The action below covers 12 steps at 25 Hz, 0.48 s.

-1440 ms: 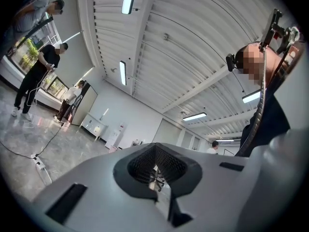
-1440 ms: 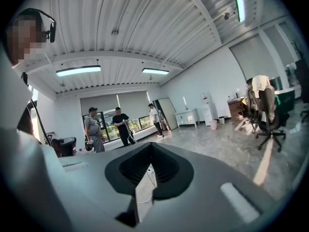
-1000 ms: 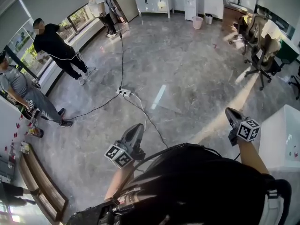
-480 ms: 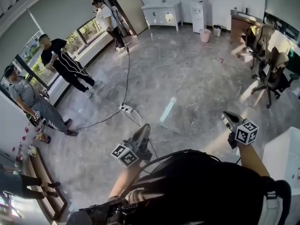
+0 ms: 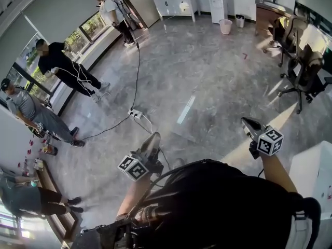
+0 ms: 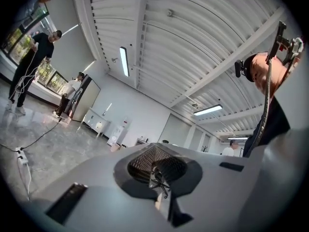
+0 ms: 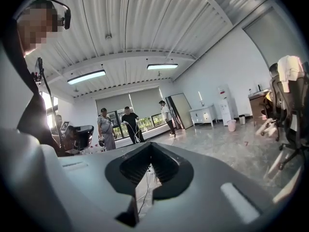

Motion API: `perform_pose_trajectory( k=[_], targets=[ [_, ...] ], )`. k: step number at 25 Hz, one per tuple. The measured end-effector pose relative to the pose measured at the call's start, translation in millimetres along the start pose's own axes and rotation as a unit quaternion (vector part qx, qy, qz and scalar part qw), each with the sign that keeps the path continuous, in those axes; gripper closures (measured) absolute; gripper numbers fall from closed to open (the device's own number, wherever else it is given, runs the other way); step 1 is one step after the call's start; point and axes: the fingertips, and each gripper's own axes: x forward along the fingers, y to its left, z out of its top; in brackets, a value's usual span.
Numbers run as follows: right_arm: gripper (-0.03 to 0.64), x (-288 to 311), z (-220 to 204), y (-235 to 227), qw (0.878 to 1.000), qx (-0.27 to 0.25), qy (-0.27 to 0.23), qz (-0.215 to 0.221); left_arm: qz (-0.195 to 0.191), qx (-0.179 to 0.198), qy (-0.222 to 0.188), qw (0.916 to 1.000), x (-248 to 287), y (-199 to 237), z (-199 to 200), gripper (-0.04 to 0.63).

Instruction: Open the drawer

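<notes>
No drawer front shows plainly in any view. A white unit (image 5: 314, 171) stands at the head view's lower right edge, just right of my right arm. My left gripper (image 5: 154, 137) is held level over the grey floor, jaws together and empty; its own view shows its pads (image 6: 145, 162) meeting with nothing between them. My right gripper (image 5: 244, 121) also points level over the floor, left of the white unit and apart from it. Its jaws are shut and empty, and in the right gripper view the right gripper (image 7: 150, 161) faces the room's window side.
A power strip (image 5: 136, 113) with black and white cables lies on the floor ahead of the left gripper. Several people (image 5: 63, 68) stand by the windows at left. Office chairs (image 5: 306, 71) stand at right, a white cabinet (image 5: 175, 3) at the far wall, a wooden bench (image 5: 52, 206) lower left.
The whole view has shifted as I move across the floor. Both grippers keep their pose ahead of me, still shut and empty. Another person has come into view at lower left.
</notes>
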Motion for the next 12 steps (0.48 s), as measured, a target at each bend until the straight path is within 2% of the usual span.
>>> perform_pose_trajectory(
  k=[7, 12],
  targets=[
    [0.615, 18.9, 11.7, -25.8, 1.000, -0.021, -0.001, -0.018, -0.048, -0.005, 0.011, 0.9987, 62.9, 25.8, -4.9, 0.595],
    [0.615, 51.6, 25.5, -46.6, 0.998, -0.025, 0.001, -0.055, -0.079, -0.023, 0.010, 0.9965, 103.9, 75.1, 12.5, 0.595]
  ],
)
